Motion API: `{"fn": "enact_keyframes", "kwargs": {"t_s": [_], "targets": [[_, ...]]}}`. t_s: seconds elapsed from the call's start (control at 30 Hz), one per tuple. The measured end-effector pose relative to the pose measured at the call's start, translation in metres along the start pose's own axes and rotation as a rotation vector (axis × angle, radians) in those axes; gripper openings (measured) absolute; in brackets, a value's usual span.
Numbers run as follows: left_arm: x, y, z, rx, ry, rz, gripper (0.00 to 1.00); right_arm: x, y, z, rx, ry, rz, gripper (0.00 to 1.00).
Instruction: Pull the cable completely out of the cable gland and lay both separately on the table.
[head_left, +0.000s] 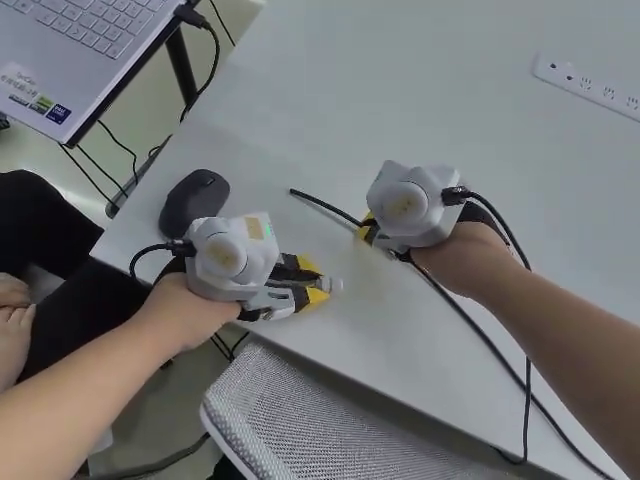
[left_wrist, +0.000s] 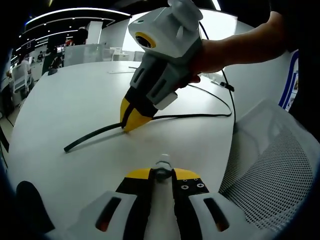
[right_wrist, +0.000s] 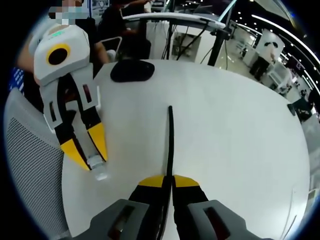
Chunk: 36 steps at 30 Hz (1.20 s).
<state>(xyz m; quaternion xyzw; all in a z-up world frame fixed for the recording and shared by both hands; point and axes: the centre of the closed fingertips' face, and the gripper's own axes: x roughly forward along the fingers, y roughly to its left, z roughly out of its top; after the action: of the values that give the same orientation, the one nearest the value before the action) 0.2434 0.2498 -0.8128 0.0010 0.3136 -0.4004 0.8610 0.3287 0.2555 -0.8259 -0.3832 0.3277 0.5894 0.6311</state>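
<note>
As seen from the head, left hand-held gripper (head_left: 315, 285) clamped on gland (head_left: 330, 287) near front edge of surface (head_left: 400, 100); right hand-held gripper (head_left: 366, 232) pinched shut on cable (head_left: 322, 206), apart from gland. Left gripper view: jaws closed around gland, cable lying flat ahead. Right gripper view: cable running straight out from closed jaws. Could roll off that edge if dropped carelessly. Counted: one cable, one gland, two hand-held grippers, one mouse (head_left: 193, 200).

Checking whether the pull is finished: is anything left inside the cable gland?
No cable enters the cable gland; the cable is apart from it, clamped in the right gripper. The jaws of the left gripper cover the gland's body, so its bore is hidden.
</note>
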Motion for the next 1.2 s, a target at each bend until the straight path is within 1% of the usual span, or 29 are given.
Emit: {"fn": "enact_keyframes", "kwargs": {"t_s": [0.17,0.3,0.4,0.53,0.6,0.67,0.77,0.83,0.93,0.97,1.03,1.07,1.2], "targets": [[0.000,0.000,0.000,0.003,0.006,-0.001,0.16,-0.001,-0.003,-0.001,0.001,0.001,-0.009,0.03],[0.001,0.002,0.001,-0.001,0.001,0.008,0.18,-0.001,-0.005,-0.002,0.004,0.003,-0.018,0.07],[0.001,0.002,0.002,0.003,0.005,0.008,0.19,-0.003,-0.006,-0.002,0.004,-0.001,-0.027,0.09],[0.001,0.003,0.004,0.008,0.005,0.015,0.21,-0.011,-0.007,0.001,0.009,-0.016,-0.039,0.10],[0.001,0.004,0.005,0.013,0.005,0.023,0.21,-0.016,-0.009,0.004,0.018,-0.033,-0.049,0.13],[0.000,0.003,0.008,0.011,0.002,0.027,0.22,-0.024,-0.011,0.007,0.030,-0.052,-0.055,0.15],[0.000,0.003,0.010,0.017,0.006,0.034,0.24,-0.038,-0.011,0.011,0.066,-0.090,-0.054,0.17],[-0.001,0.001,0.010,0.013,0.012,0.038,0.26,-0.043,-0.011,0.011,0.074,-0.098,-0.059,0.20],[-0.003,-0.007,0.012,0.013,0.023,0.033,0.29,-0.060,-0.010,0.014,0.124,-0.147,-0.063,0.22],[-0.004,-0.008,0.013,0.014,0.023,0.033,0.30,-0.065,-0.012,0.013,0.131,-0.159,-0.069,0.23],[-0.007,-0.014,0.019,0.015,0.014,0.036,0.31,-0.074,-0.012,0.013,0.147,-0.177,-0.071,0.26],[-0.008,-0.015,0.021,0.013,0.008,0.039,0.32,-0.081,-0.011,0.012,0.162,-0.193,-0.071,0.27],[-0.013,-0.023,0.031,-0.005,-0.012,0.044,0.35,-0.107,-0.008,0.009,0.181,-0.238,-0.084,0.32]]}}
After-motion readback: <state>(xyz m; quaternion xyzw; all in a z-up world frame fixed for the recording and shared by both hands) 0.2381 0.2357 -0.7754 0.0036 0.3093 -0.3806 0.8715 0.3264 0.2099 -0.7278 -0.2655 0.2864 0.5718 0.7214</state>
